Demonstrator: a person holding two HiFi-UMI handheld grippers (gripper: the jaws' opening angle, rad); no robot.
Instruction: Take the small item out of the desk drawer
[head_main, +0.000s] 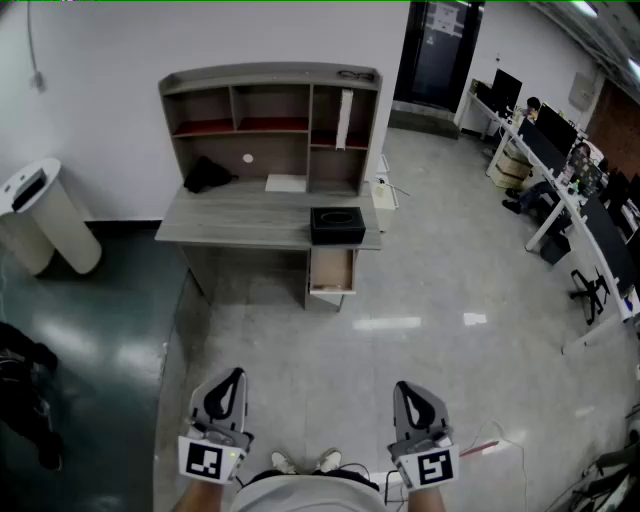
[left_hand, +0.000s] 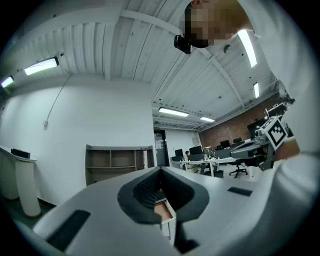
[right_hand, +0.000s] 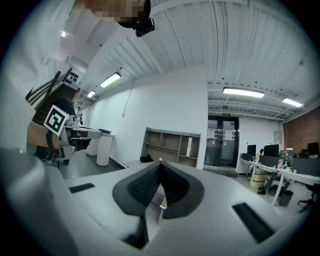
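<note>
A grey desk (head_main: 230, 225) with a shelf hutch stands against the far wall, well ahead of me. Its drawer (head_main: 332, 272) under the right end hangs pulled out, and I also see it past the jaws in the left gripper view (left_hand: 164, 210). From this distance no small item shows inside it. A black box (head_main: 336, 225) sits on the desktop above the drawer. My left gripper (head_main: 231, 380) and right gripper (head_main: 406, 389) are held low near my body, both shut with nothing between the jaws, pointing level at the desk (right_hand: 172, 145).
A white cylindrical bin (head_main: 40, 215) stands at the left wall. Office desks (head_main: 560, 190) with monitors, chairs and a seated person line the right side. A black object (head_main: 207, 173) and white paper (head_main: 286, 183) lie on the desk. Bare floor (head_main: 400, 330) stretches to the desk.
</note>
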